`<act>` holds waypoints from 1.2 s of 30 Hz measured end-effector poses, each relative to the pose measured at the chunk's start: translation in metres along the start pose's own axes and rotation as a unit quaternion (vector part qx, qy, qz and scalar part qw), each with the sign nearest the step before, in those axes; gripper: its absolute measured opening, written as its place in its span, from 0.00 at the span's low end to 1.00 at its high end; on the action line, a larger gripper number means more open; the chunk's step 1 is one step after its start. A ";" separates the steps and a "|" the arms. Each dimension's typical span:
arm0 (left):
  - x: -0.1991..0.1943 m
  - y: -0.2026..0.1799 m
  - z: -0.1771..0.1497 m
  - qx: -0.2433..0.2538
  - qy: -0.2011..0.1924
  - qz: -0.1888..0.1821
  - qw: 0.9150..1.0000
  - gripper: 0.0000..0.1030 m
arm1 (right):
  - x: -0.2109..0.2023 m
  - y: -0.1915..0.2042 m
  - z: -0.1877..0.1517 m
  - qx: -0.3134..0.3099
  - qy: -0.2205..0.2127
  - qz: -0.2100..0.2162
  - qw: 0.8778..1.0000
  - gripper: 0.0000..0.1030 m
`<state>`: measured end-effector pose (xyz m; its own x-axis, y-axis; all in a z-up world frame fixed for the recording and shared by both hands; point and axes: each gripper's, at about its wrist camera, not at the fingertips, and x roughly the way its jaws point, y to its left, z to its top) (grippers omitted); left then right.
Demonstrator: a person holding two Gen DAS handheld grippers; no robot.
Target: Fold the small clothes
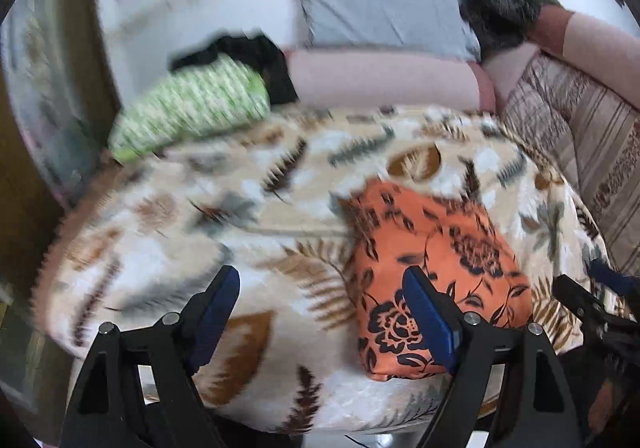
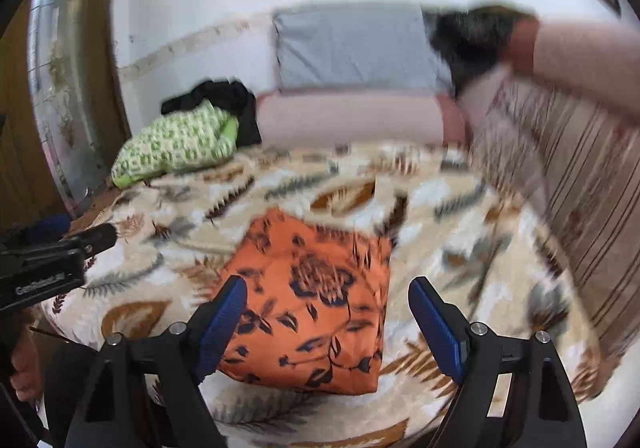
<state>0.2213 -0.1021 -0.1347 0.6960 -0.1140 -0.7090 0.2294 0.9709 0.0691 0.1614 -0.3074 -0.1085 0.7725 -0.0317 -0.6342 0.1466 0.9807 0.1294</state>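
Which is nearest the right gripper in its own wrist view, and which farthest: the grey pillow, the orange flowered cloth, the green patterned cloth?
1. Orange flowered cloth: folded on the blanket, just ahead of the right gripper.
2. Green patterned cloth: far left, at the blanket's edge.
3. Grey pillow: at the back, against the wall.

Folded garment lies flat on the bed blanket, near its front edge. Left tool hangs over the blanket just left of the garment; right tool sits above its near half, nothing between the jaws. Crumpled clothes pile at far left. Pillow against the back wall, bolster before it.
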 end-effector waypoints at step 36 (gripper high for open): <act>0.106 0.028 0.052 -0.008 0.071 -0.194 0.978 0.30 | 0.161 0.007 0.047 0.137 0.101 0.215 0.962 0.24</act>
<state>0.3369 -0.0981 -0.1715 0.4570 -0.4453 -0.7700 0.4455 0.8638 -0.2351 0.3158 -0.3143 -0.1738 0.6658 0.4312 -0.6089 0.0183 0.8064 0.5910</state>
